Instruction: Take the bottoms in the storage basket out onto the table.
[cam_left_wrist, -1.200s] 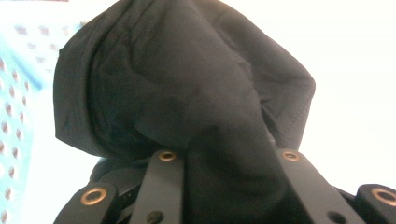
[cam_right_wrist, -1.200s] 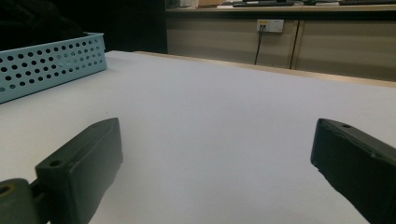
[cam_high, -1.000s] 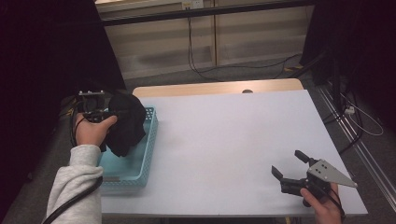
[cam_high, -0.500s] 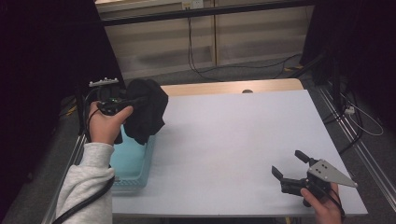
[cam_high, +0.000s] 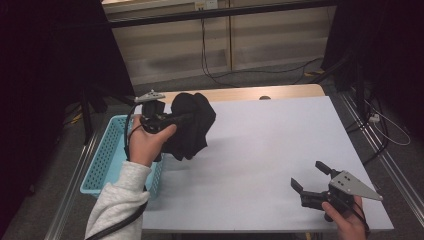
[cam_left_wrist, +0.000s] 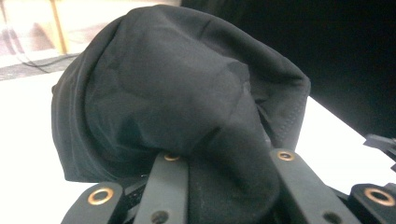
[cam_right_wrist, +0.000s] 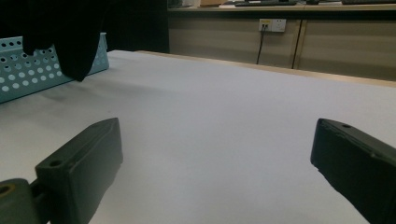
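Left tool (cam_high: 186, 117) grips cloth (cam_high: 192, 130); right tool (cam_high: 311, 180) released. Carry the cloth clear of the basket (cam_high: 102, 160), then lower onto desk (cam_high: 260, 145).

White table (cam_high: 260, 150) w/ a wooden far edge; blue perforated basket (cam_high: 102, 165) at its left side.

The left gripper (cam_high: 176, 119) is black, with a grey three-cornered plate on top and a black cable trailing down past a light grey knitted sleeve (cam_high: 119, 202). The right gripper (cam_high: 311, 178) is black too, with the same grey plate and blunt, blocky jaws. Up close, the left one's flat black links carry brass-ringed rivet holes.
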